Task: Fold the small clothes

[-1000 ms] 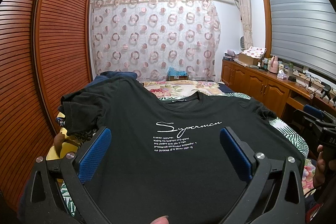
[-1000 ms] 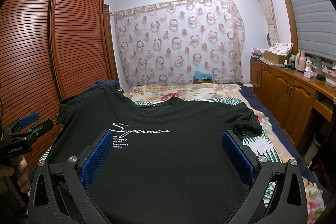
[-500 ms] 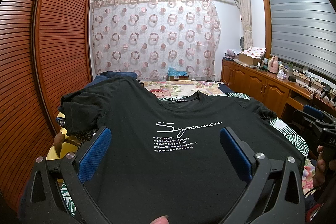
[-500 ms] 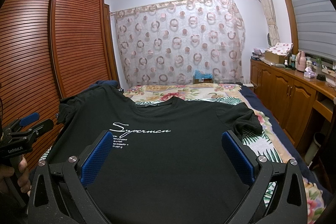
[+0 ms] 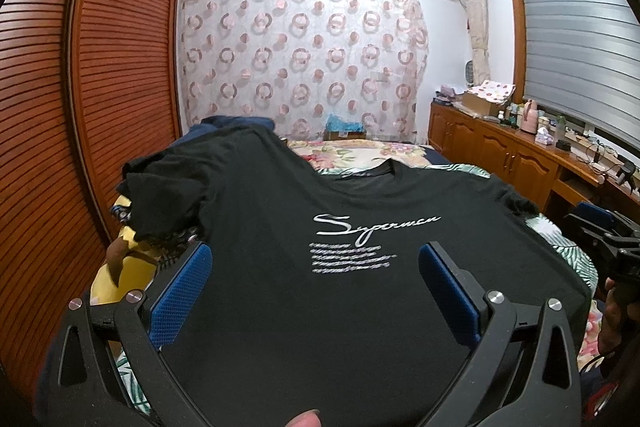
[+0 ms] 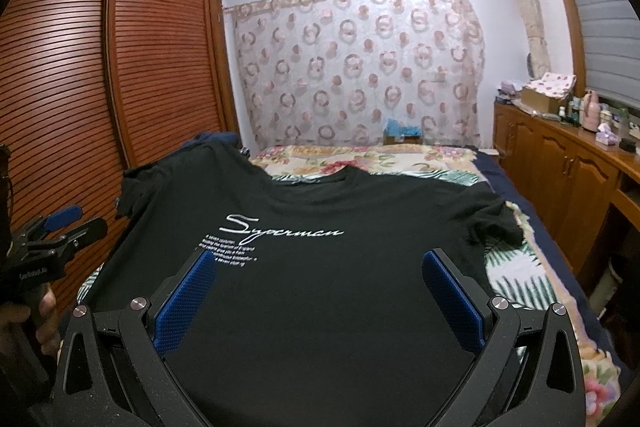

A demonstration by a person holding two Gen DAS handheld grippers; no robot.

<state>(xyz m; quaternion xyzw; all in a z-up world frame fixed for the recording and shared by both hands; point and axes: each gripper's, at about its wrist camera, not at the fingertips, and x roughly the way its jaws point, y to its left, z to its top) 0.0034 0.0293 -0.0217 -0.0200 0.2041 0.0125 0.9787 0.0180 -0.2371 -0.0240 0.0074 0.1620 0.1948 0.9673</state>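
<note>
Lay spread flat, print side up, across the bed with the floral and leaf-patterned cover point(image 6: 516, 279): a black short-sleeved cotton T-shirt with white script lettering point(image 5: 320, 287), filling the lower middle of both frames. Ran with its long axis up the frame, hem at the bottom edge, neckline toward the upper middle. Hovered over the hem end with blue-padded fingers spread wide and nothing between them: the left gripper point(image 5: 314, 287). Did the same, fingers equally wide and empty, over the hem in its own view: the right gripper point(image 6: 320, 293). Showed at the left edge of the right view and the right edge of the left view, each tool flanking the shirt at roughly matching height.

Bunched and rumpled in the left middle of the frame: the sleeve point(image 5: 168, 195) on the side of the louvred wooden wardrobe point(image 5: 80, 107), nearer the left gripper by the look of it. Lay flatter on the other side: the opposite sleeve point(image 6: 492, 223), nearer the right gripper. Seemingly no fold made yet.
</note>
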